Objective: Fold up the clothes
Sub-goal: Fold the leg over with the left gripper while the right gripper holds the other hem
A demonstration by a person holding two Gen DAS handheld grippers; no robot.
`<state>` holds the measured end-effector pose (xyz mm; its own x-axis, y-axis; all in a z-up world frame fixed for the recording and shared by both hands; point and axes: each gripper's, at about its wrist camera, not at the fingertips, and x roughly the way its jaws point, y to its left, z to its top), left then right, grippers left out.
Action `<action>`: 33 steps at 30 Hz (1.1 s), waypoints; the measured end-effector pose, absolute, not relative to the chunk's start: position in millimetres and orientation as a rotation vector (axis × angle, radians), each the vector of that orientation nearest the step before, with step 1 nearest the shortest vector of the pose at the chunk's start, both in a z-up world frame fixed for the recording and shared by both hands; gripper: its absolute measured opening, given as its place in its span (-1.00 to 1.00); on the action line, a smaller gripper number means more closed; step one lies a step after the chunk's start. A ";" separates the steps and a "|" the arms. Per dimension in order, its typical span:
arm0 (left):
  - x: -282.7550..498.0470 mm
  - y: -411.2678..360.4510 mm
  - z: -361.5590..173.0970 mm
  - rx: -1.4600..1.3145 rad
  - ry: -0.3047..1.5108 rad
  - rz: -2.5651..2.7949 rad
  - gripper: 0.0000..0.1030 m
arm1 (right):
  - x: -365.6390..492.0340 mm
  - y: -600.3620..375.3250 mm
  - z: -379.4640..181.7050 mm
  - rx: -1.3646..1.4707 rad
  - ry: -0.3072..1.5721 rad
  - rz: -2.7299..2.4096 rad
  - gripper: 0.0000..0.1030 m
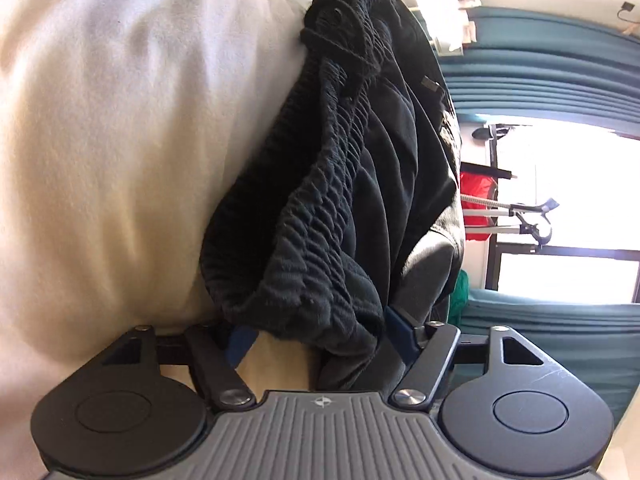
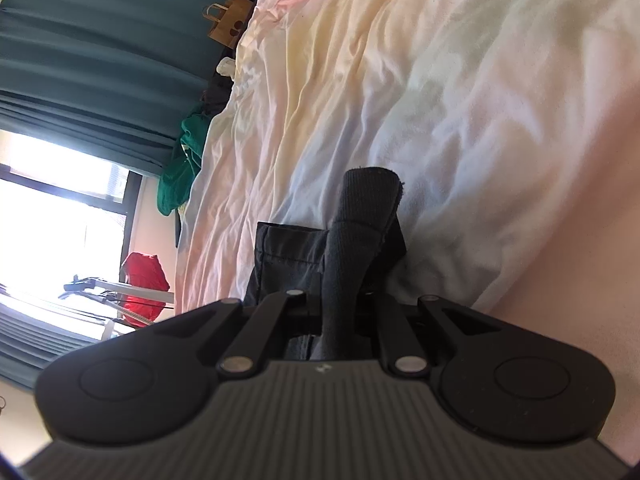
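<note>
Black jersey fills the left wrist view: a pair of dark trousers [image 1: 352,184] with a gathered elastic waistband [image 1: 320,216] and a drawcord, bunched up against the pale bedsheet [image 1: 112,128]. The left gripper [image 1: 320,336] stands part spread around the near edge of that waistband; cloth lies thick between its blue-padded fingers [image 1: 400,332], but I cannot tell whether the pads press on it or merely flank it.

Over in the right wrist view, the right gripper [image 2: 340,300] is pressed together on a ribbed dark cuff [image 2: 360,216], the trouser leg end, which sticks out beyond the jaws over the rumpled sheet [image 2: 440,100]. Teal curtains [image 2: 80,60] and a bright window lie to the left, with a brown paper bag [image 2: 228,24] at the far end of the bed.

My reading: the garment is being taken up by waist and hem, before any fold is laid. Next the left jaws need a firm bite on the waistband, then both hands should draw apart to stretch the trousers flat on the bed.
</note>
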<state>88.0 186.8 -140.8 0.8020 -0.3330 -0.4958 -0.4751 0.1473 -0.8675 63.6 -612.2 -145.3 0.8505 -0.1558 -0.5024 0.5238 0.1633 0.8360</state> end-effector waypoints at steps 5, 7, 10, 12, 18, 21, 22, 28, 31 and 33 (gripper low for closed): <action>93.5 190.3 -125.7 -1.405 0.694 0.143 -0.33 | 60.8 -609.9 -137.6 1.288 0.306 -0.517 -0.86; 92.5 193.8 -111.1 -1.318 0.691 0.141 -0.47 | 59.1 -608.8 -134.7 1.272 0.299 -0.533 -0.87; 86.7 200.0 -78.2 -1.198 0.673 0.182 -0.61 | 52.3 -607.0 -138.0 1.303 0.284 -0.578 -0.87; 79.2 211.4 -55.6 -1.189 0.655 0.211 -0.63 | 48.2 -607.2 -141.7 1.335 0.274 -0.596 -0.87; 51.7 278.1 15.0 -1.146 0.558 0.295 -0.68 | 44.1 -607.7 -133.3 1.301 0.251 -0.598 -0.87; 32.2 313.8 28.8 -1.150 0.562 0.350 -0.70 | 38.8 -606.5 -123.5 1.274 0.195 -0.604 -0.87; 27.6 318.8 25.3 -1.141 0.591 0.361 -0.70 | 36.1 -606.3 -121.4 1.266 0.189 -0.625 -0.87; -21.8 349.3 -11.1 -1.085 0.750 0.411 -0.69 | 22.5 -609.0 -119.4 1.230 0.250 -0.781 -0.87; -30.3 349.8 -31.3 -1.067 0.768 0.413 -0.67 | 20.7 -616.8 -139.5 1.275 0.382 -0.807 -0.87; -31.5 347.1 -32.2 -1.038 0.768 0.403 -0.65 | 17.2 -618.4 -143.6 1.306 0.369 -0.793 -0.86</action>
